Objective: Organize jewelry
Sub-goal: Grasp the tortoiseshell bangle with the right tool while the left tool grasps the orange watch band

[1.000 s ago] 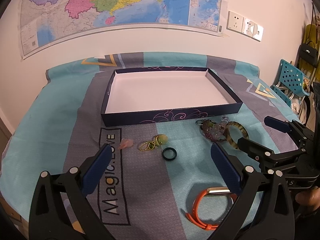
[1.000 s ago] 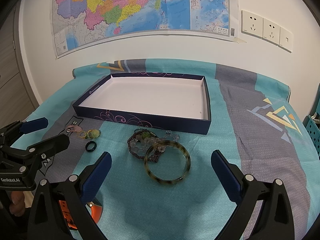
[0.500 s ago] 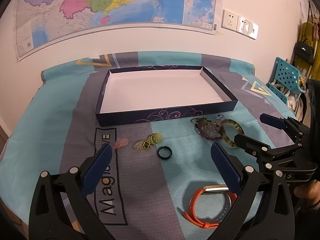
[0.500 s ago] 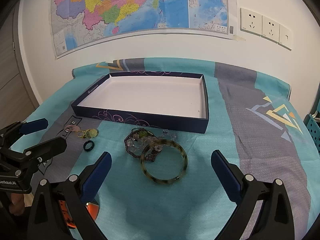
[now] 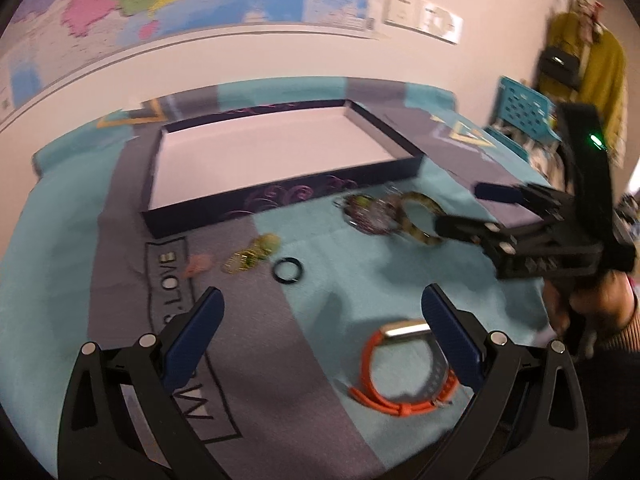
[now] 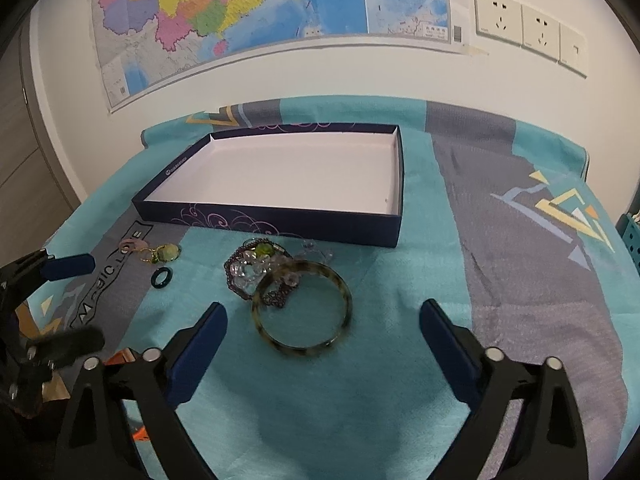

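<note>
Tortoiseshell bangle (image 6: 303,310) lies in front of the empty box (image 6: 276,222); the right gripper (image 6: 322,332) has closed in on it since a second ago, fingers spread. Left gripper (image 5: 318,324), released, hangs back near the orange watch (image 5: 404,372).

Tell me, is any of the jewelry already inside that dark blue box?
No. The box shows only its bare pale floor, while the bangle, the bead bracelet and the small dark ring all lie on the cloth before it.

A colourful map (image 6: 264,12) hangs on the pale wall (image 6: 320,76), white sockets (image 6: 528,24) just right of it, a teal-and-grey patterned cloth (image 6: 500,248) spread below.
</note>
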Available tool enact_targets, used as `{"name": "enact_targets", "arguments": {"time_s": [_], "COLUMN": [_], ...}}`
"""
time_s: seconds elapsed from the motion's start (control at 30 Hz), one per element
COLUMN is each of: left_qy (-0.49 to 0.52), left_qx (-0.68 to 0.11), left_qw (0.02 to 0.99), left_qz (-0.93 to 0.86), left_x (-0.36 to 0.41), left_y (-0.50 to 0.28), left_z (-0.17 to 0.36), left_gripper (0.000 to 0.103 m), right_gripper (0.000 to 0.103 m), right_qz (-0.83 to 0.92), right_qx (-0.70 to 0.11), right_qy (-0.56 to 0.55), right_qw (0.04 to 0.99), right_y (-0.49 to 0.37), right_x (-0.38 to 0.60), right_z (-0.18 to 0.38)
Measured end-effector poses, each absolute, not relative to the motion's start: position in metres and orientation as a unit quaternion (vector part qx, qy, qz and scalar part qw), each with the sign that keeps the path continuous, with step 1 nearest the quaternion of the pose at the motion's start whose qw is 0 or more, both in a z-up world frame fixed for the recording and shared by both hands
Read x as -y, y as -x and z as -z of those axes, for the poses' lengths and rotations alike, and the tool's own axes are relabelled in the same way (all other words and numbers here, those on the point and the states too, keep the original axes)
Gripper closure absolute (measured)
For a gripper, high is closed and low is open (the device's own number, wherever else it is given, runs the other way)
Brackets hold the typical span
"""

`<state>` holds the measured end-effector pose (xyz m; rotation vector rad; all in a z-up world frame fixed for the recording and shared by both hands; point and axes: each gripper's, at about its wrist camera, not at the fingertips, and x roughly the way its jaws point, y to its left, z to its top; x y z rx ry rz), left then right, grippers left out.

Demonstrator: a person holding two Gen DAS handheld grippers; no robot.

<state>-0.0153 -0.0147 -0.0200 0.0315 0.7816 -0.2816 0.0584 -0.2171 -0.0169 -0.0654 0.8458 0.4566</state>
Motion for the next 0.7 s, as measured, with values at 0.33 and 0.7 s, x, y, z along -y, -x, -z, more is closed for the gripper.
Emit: {"name": "enact_targets", "arguments": {"time_s": [0.33,0.7], "left_qy": [-0.025,-0.04], "left_qx": [-0.402,-0.417], "left_qw": [0.893,0.875], "left_qz": [0.201,0.242], "left_x": [0.023,0.035], "left_y": [0.022,0.02], "left_z": [0.031,0.038], "left_gripper": [0.042,0.069], "right_gripper": [0.047,0.075], "right_qz": [-0.241,-0.243], "right_qx": [-0.43,-0.449], "right_qy": [0.02,0.017], "right_qw": [0.87,0.86], "right_y": [-0.072,-0.089], "right_x": [0.218,0.219], "right_z": [0.028,0.037]}}
